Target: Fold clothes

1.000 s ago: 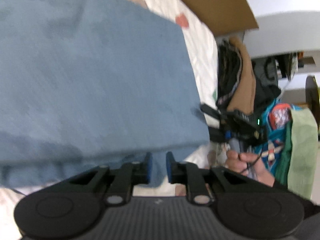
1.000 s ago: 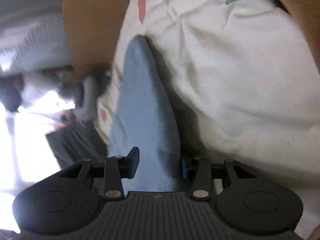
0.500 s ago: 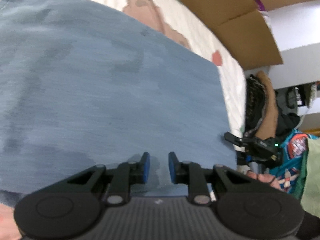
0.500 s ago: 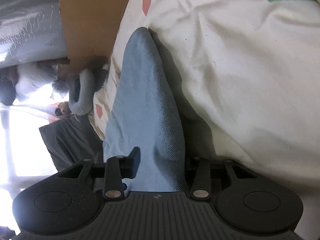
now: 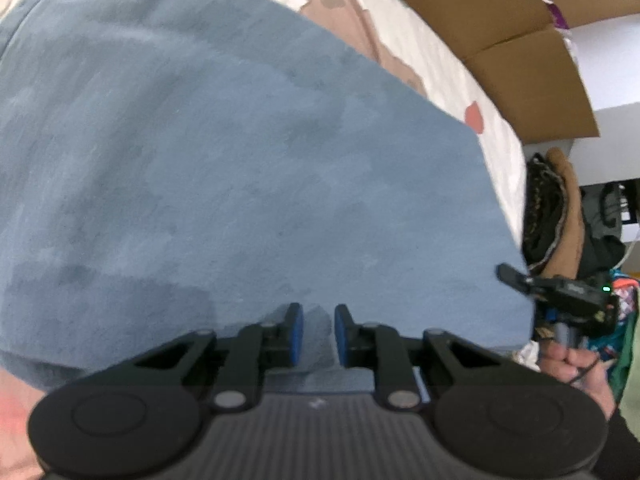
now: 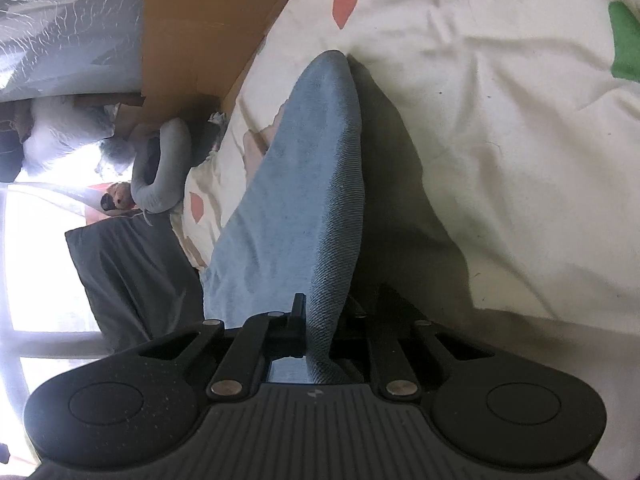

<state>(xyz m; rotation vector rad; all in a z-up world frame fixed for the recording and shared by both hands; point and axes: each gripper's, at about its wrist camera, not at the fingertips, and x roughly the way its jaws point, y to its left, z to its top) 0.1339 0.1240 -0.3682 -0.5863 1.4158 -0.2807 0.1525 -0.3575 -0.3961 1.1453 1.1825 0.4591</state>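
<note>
1. The blue-grey denim-like cloth garment (image 5: 248,168) lies spread on the cream bedsheet with pink and green patches (image 6: 500,92), and we hold it at two points along its near edge.
2. Our left gripper (image 5: 316,334) has just been closing; its blue pads stand close together with a pinch of the garment's hem between them, though we cannot tell for certain that they press it.
3. Our right gripper (image 6: 320,320) has just been closing too, and it is clamped on a raised fold of the garment (image 6: 304,184), which runs straight away from its fingers toward the brown cardboard box (image 6: 208,28).
4. In the left view the right gripper (image 5: 516,276) sits at the cloth's right corner, so the held edge stretches between our two hands.
5. We judge the fold carries this edge forward over the cloth beyond.
</note>
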